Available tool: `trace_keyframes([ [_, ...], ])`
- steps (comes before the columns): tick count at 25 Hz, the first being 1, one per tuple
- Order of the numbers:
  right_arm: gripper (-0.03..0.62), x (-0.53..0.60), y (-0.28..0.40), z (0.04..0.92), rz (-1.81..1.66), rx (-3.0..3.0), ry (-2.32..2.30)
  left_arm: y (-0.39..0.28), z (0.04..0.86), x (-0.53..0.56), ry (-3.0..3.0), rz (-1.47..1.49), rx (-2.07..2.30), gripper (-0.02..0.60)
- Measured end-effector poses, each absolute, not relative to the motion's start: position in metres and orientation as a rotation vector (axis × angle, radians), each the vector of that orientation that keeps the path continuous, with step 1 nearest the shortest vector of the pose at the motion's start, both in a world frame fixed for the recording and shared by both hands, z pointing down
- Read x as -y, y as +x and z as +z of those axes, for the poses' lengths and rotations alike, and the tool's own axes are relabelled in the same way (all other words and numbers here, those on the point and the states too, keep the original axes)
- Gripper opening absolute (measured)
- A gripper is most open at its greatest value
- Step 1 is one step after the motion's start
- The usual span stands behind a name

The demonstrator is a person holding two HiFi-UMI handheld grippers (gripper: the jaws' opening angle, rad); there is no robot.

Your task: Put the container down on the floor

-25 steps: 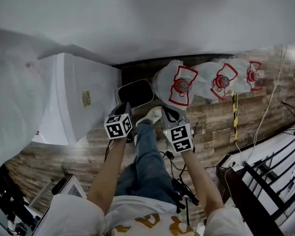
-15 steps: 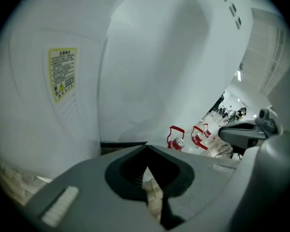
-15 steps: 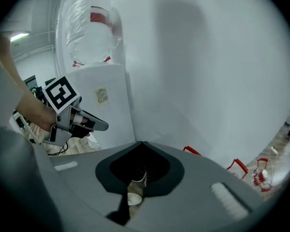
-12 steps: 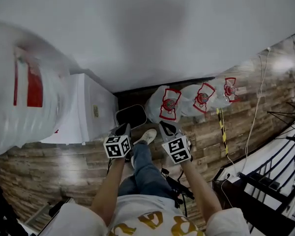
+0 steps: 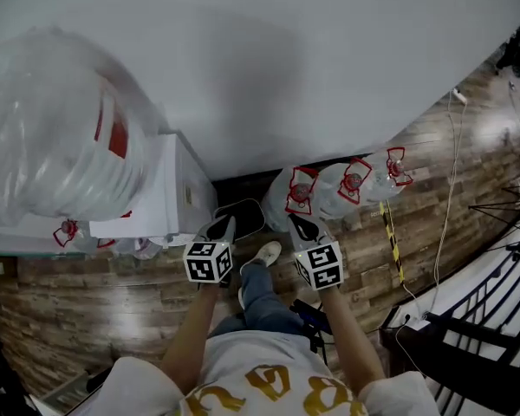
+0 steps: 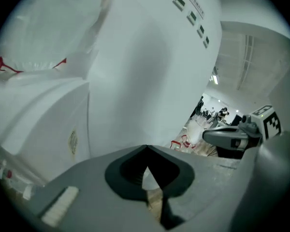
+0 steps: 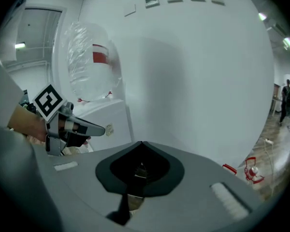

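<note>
Fingers on both grippers are pressed together at the tips with nothing between them; the left gripper (image 5: pixel 218 229) and right gripper (image 5: pixel 302 229) are held side by side at the centre of the head view, a little apart, pointing toward the white wall (image 5: pixel 286 59). Between and just above them in the frame, the dark container (image 5: pixel 241 217) with its pale rim sits on the wooden floor (image 5: pixel 113 319), close to the foot of the wall. It lies in a narrow gap: the white cabinet (image 5: pixel 184 199) stands just beside its left edge and three knotted plastic bags (image 5: pixel 301 194) with red prints just beside its right; whether it touches either is hard to say. A pale shoe (image 5: pixel 264 254) is planted near its lower edge. A large clear bag (image 5: pixel 61 146) bulges over the cabinet top at upper left. Open floor runs right of centre, crossed by a yellow-and-black cable (image 5: pixel 392 243), until the black railing (image 5: pixel 468 336) at lower right
</note>
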State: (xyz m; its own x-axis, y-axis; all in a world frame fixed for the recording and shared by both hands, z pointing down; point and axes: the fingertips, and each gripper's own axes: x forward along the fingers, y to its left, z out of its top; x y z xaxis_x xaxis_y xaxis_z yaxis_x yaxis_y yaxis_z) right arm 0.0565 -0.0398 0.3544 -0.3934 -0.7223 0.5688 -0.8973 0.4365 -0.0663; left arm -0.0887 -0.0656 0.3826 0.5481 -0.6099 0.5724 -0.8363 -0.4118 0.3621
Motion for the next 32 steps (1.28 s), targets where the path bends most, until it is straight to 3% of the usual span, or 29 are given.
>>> trace_keyframes([
  [8,0.028,0.033,0.044,0.286,0.289,2.254,1.417,-0.103,0.301,0.062,2.233,0.247,1.213,0.002],
  [14,0.028,0.015,0.056,0.265,0.321,2.279,1.528,-0.116,0.273,0.039,2.27,0.22,1.243,0.0],
  [32,0.028,-0.003,0.046,0.26,0.351,2.29,1.581,-0.136,0.257,0.024,2.256,0.158,1.3,0.002],
])
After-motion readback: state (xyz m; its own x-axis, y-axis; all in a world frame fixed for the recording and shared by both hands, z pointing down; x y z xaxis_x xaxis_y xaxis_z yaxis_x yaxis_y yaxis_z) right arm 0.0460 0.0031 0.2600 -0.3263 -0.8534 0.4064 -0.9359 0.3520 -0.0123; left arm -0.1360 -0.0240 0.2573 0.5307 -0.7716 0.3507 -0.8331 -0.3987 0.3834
